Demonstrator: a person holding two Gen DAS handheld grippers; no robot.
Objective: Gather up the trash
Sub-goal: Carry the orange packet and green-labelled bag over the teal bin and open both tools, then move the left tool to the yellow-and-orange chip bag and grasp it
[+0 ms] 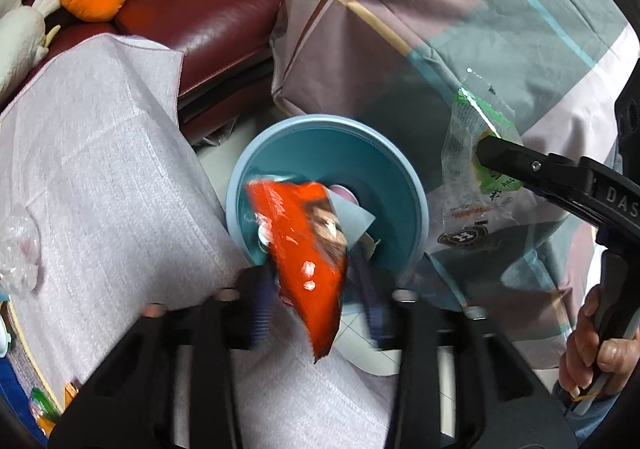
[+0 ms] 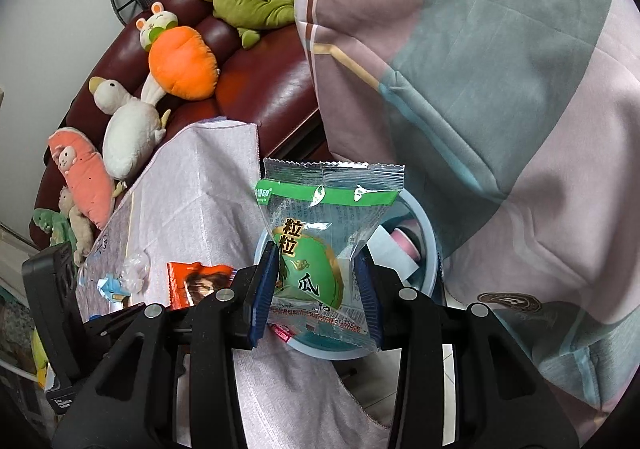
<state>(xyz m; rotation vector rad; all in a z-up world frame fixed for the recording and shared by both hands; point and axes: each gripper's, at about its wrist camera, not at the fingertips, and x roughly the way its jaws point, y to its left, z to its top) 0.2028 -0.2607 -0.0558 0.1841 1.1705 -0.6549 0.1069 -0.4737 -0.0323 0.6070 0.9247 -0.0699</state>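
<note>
You are at the part where the trash goes into the bin. Your left gripper (image 1: 316,297) hangs right over the blue trash bin (image 1: 416,185). Its two sides stand apart. The orange wrapper (image 1: 308,249) sits in the gap between them, blurry, and the pads do not seem to press on it. It looks like it is dropping toward the bin, with its top end already over the rim.

Your right gripper (image 2: 320,289) is squeezed tight on the green snack bag (image 2: 320,249). The blue pads (image 2: 264,289) pinch the bag in the middle, so it bends in at the sides. The bag stands up between them, just above the bin. Inside the bin you can see a pink thing (image 2: 404,241) and a bit of pale paper.

The bin stands on the floor, between the table with the light cloth (image 1: 100,169) and the big checked blanket (image 1: 460,29).

Next, I think you should slide the left gripper out of the way. Then bring the green bag over the middle of the bin and open the right gripper. Be careful, because the bag is light and could catch the rim and slip to the floor.

More trash waits on the table: a crumpled clear plastic (image 1: 18,253) near the edge.
</note>
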